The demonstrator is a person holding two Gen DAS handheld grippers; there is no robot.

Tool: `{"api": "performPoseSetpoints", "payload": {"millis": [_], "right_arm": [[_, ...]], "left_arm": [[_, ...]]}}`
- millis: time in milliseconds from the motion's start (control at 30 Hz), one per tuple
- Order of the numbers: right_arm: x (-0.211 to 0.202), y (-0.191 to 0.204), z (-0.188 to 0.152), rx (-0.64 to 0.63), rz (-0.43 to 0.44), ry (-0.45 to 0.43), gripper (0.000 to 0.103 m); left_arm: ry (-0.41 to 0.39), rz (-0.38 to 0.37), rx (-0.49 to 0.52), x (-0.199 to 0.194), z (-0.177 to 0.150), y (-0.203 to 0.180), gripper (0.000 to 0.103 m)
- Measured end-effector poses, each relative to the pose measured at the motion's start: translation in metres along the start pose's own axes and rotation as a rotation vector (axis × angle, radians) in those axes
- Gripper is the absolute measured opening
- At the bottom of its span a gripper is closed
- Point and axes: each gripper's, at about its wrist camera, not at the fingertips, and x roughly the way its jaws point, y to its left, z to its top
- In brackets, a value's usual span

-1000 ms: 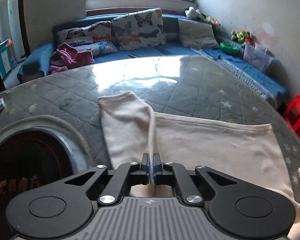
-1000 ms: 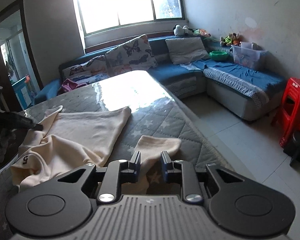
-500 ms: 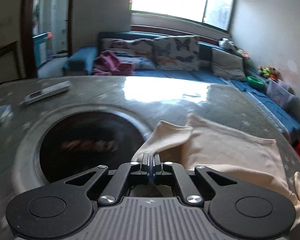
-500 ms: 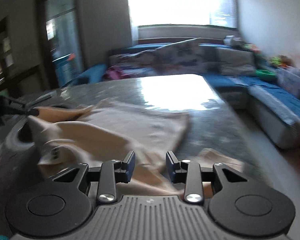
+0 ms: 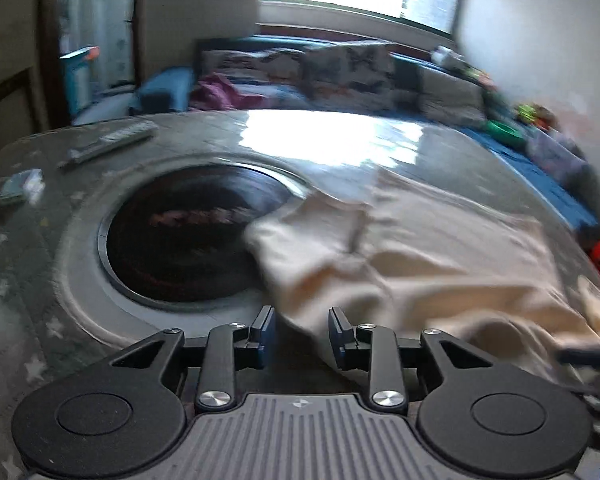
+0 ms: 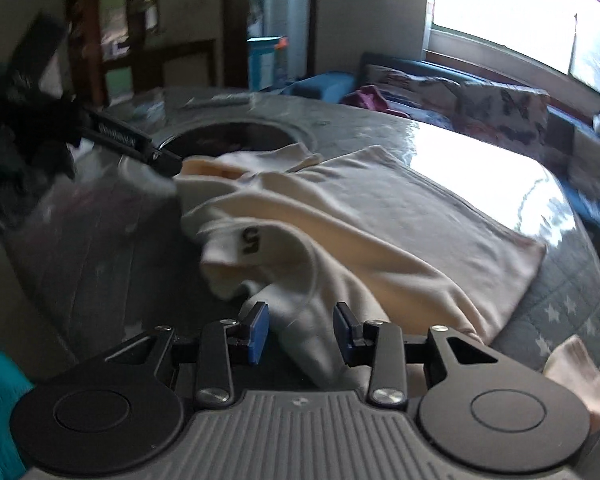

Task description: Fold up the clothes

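The cream garment lies rumpled on the round quilted table, w/ its long axis running from the near edge away toward the window side. The sleeve end droops over the rim of the dark round recess in the table's middle. Left gripper sits at the garment's near-left edge; its jaws have just been opening and now stand apart, cloth passing betw. them but the pads not pressing on it, so the sleeve looks let go. Right gripper is over the near-right part of the garment, jaws apart too, having widened a little; a fold of fabric runs betw. the blue pads, no clamp visible. In the right view the left gripper shows as a dark arm w/ its tip touching or just beside the sleeve. Judgement: the left is nearer the sleeve and collar side, the right nearer the hem and the loose bit at the table edge. Open room: bare quilt beyond the hem toward the window; the recess to the left is a snag risk, and the near table edge is close. Both views are blurred, so fine contact is hard to tell.
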Motion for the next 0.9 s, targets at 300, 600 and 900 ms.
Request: {"api": "performPoseSetpoints", "payload": {"millis": [300,600,900], "right_arm": [[0.013,0.018,-0.007,-0.158,-0.027,0.026,0.036],[0.014,0.022,-0.01,-0.21,-0.052,0.025,0.035],[0.007,0.021,-0.01,-0.223,-0.033,0.015,0.013]], "left_arm": [[0.144,-0.218,0.109,0.01,-0.028,-0.058,0.038],[0.195,-0.249,0.052,0.031,-0.025,-0.068,0.018],[0.166,-0.372,0.032,0.002,-0.006,-0.046,0.006]]}}
